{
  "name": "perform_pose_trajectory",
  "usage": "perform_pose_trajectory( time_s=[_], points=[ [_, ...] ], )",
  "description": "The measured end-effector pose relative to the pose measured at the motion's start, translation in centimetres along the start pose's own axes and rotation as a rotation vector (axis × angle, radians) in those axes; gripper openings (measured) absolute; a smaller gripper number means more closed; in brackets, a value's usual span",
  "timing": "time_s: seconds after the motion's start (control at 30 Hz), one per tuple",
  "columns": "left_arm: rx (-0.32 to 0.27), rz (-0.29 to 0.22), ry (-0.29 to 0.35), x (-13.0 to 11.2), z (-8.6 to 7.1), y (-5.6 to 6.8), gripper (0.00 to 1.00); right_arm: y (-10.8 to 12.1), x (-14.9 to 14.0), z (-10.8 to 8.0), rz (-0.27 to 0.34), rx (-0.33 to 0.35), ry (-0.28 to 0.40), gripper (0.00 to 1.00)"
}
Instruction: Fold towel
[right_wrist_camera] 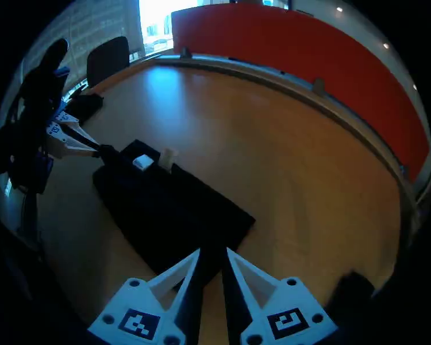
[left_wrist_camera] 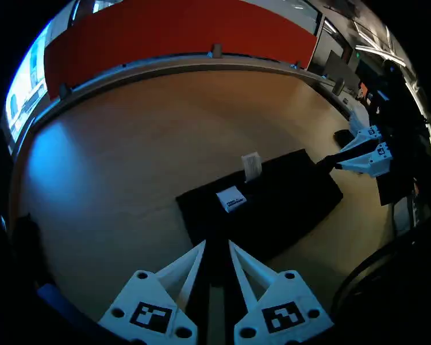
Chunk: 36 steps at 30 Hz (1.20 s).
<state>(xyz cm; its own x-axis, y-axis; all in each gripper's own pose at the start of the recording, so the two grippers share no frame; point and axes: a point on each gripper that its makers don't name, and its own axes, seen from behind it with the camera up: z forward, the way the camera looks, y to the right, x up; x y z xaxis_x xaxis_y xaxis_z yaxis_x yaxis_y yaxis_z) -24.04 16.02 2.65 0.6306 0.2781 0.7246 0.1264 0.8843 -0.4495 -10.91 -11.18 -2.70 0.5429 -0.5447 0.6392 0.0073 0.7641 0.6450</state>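
1. On the wooden table (left_wrist_camera: 118, 155), a black towel (left_wrist_camera: 279, 201) lies flat as a long rectangle, with a white tag (left_wrist_camera: 231, 199) on top.
2. The left gripper (left_wrist_camera: 216, 253) and right gripper (right_wrist_camera: 212, 256) each pinch an opposite short end, fingers nearly together. Looks like the grab-before-folding step.
3. Next I'd guess: carry one end over onto the other, edges lined up. The cloth looks soft, matte and limp.

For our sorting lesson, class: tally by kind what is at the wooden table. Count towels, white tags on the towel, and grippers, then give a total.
Black cloth towel: 1
Small white tags on the towel, the second farther back: 2
White two-finger grippers, the left gripper and the right gripper: 2
Total: 5
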Motion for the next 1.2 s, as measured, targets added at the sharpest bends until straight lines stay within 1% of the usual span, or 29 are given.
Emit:
perform_pose_trajectory(
  time_s=[0.2, 0.4, 0.53, 0.6, 0.67, 0.73, 0.8, 0.87, 0.9, 0.97, 1.0, 1.1, 1.17, 1.2],
  points=[
    [0.013, -0.011, 0.016, 0.7, 1.1, -0.6, 0.12, 0.4, -0.1, 1.2, 0.027, -0.007, -0.010, 0.19],
    [0.043, -0.013, 0.016, 1.1, 2.2, -1.6, 0.13, 0.7, 0.1, 2.0, 0.048, -0.021, -0.006, 0.21],
    [0.055, -0.023, 0.018, 1.1, 2.6, -2.0, 0.18, 1.0, 0.0, 2.4, 0.059, -0.038, -0.007, 0.27],
    [0.061, -0.027, 0.018, 1.1, 2.7, -2.2, 0.23, 1.2, 0.0, 2.5, 0.064, -0.050, -0.005, 0.32],
    [0.067, -0.027, 0.020, 1.2, 2.8, -2.5, 0.24, 1.5, -0.1, 2.7, 0.068, -0.063, -0.005, 0.36],
    [0.075, -0.027, 0.021, 1.2, 2.8, -2.7, 0.28, 1.7, -0.1, 2.8, 0.073, -0.075, -0.004, 0.42],
    [0.086, -0.025, 0.022, 1.3, 2.9, -3.1, 0.35, 2.0, -0.1, 2.9, 0.077, -0.086, -0.003, 0.50],
    [0.100, -0.021, 0.024, 1.4, 2.9, -3.5, 0.44, 2.3, -0.2, 3.0, 0.075, -0.098, -0.003, 0.62],
    [0.108, -0.018, 0.025, 1.4, 2.8, -3.7, 0.48, 2.4, -0.2, 3.0, 0.074, -0.104, -0.003, 0.67],
    [0.121, -0.012, 0.026, 1.5, 2.8, -4.1, 0.56, 2.7, -0.2, 3.1, 0.068, -0.116, -0.002, 0.69],
    [0.128, -0.009, 0.027, 1.5, 2.7, -4.3, 0.60, 2.9, -0.2, 3.1, 0.066, -0.123, -0.001, 0.73],
    [0.144, -0.001, 0.030, 1.7, 2.7, -4.8, 0.62, 3.5, -0.1, 3.2, 0.062, -0.147, 0.003, 0.85],
    [0.154, 0.000, 0.031, 1.8, 2.7, -5.1, 0.65, 3.8, 0.0, 3.2, 0.063, -0.157, 0.007, 0.88],
    [0.159, 0.000, 0.032, 1.8, 2.7, -5.2, 0.67, 3.9, 0.1, 3.2, 0.064, -0.163, 0.008, 0.91]
  ],
)
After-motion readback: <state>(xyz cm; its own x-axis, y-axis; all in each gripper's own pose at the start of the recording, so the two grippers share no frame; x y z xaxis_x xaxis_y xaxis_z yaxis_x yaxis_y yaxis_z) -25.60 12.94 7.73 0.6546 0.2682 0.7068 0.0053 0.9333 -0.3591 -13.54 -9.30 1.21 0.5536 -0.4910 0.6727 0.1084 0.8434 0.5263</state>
